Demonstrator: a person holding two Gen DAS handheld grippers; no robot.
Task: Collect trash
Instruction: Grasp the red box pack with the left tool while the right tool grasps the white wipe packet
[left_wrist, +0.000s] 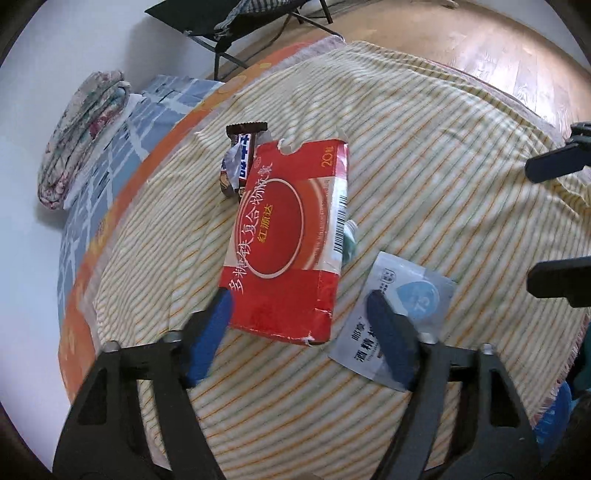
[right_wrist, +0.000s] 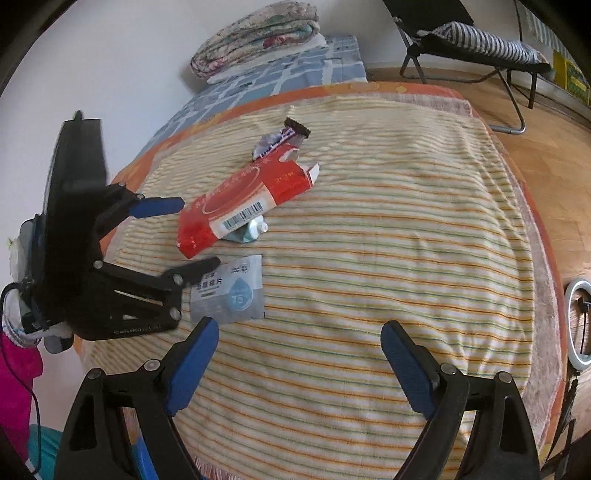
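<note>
A torn red medicine box (left_wrist: 291, 236) (right_wrist: 243, 199) lies on the striped blanket (left_wrist: 424, 184) (right_wrist: 369, 258). A candy bar wrapper (left_wrist: 240, 162) (right_wrist: 280, 142) lies at its far end, and a small tube (right_wrist: 249, 230) (left_wrist: 349, 242) pokes out from under it. A grey alcohol-wipe sachet (left_wrist: 402, 314) (right_wrist: 232, 291) lies beside the box. My left gripper (left_wrist: 299, 306) (right_wrist: 192, 232) is open, its fingers straddling the box's near end, one finger over the sachet. My right gripper (right_wrist: 299, 339) (left_wrist: 546, 225) is open and empty above bare blanket, right of the sachet.
The blanket covers a bed with an orange sheet edge (left_wrist: 122, 206) (right_wrist: 388, 88). A folded floral quilt (left_wrist: 81, 136) (right_wrist: 255, 37) lies on a blue checked cover by the white wall. A black folding chair (right_wrist: 469, 40) (left_wrist: 236, 22) stands on the wooden floor (left_wrist: 498, 55). A ring light (right_wrist: 580, 317) stands at the right.
</note>
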